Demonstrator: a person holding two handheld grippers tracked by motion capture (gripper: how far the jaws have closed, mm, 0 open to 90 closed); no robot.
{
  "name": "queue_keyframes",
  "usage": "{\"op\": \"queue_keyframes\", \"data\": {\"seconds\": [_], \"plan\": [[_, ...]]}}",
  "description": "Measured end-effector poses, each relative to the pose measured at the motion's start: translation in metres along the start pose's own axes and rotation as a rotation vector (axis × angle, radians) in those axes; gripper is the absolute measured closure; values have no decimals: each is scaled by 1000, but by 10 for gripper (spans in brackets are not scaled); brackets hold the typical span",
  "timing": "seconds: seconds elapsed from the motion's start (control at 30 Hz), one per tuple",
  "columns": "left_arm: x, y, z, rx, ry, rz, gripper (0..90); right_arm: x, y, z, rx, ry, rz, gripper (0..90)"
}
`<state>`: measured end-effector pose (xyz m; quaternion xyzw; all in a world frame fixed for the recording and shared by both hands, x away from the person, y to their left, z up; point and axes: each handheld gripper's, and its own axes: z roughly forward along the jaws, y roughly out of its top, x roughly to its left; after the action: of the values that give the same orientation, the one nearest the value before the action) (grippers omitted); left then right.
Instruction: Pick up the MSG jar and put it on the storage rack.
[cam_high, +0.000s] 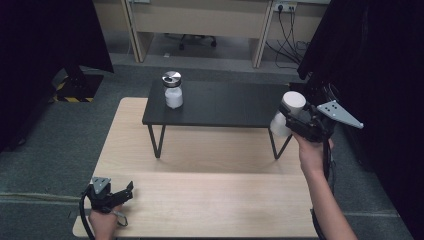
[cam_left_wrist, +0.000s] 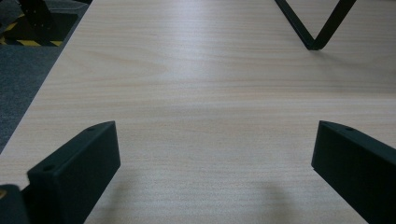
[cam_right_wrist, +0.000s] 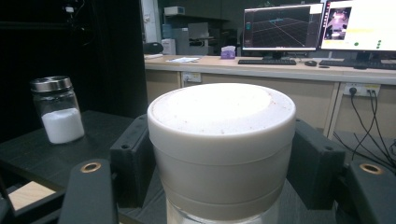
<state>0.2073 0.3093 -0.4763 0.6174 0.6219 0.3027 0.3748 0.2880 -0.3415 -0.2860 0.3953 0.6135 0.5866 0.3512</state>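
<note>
Left tool (cam_high: 127, 190) agape; right tool (cam_high: 290, 120) raised, clamped.

White-capped jar (cam_right_wrist: 222, 149) clamped in the right tool (cam_right_wrist: 219, 163).
Its jaws press both sides; a steel-lidded jar (cam_right_wrist: 57, 109) stands at nine o'clock on the dark worktop (cam_right_wrist: 28, 161).

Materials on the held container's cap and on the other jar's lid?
Container cap: looks like matte off-white plastic, with a moulded step and no glare; clear body below, glass or plastic. The right tool is shut on it. Jar lid: probably brushed metal, with a silvery sheen. Jar itself: clear, likely glass.
</note>
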Motion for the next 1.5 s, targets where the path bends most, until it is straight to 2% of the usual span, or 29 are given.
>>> {"op": "queue_keyframes", "data": {"seconds": [0.43, 0.67, 1.1, 1.27, 1.5], "plan": [[1, -1, 0, -8, -3, -7, 2, -8, 1, 22, -10, -35, 14, 334], [1, -1, 0, -5, -4, -3, 3, -11, 4, 34, -6, -49, -6, 335], [0, 0, 1, -3, -4, 5, 2, -18, 2, 56, -13, -57, 18, 334], [0, 0, 0, -4, -3, 3, 2, -23, 1, 64, -13, -57, 44, 334], [0, -1, 0, -7, 0, -1, 1, -23, 3, 72, -7, -61, 29, 334]]}}
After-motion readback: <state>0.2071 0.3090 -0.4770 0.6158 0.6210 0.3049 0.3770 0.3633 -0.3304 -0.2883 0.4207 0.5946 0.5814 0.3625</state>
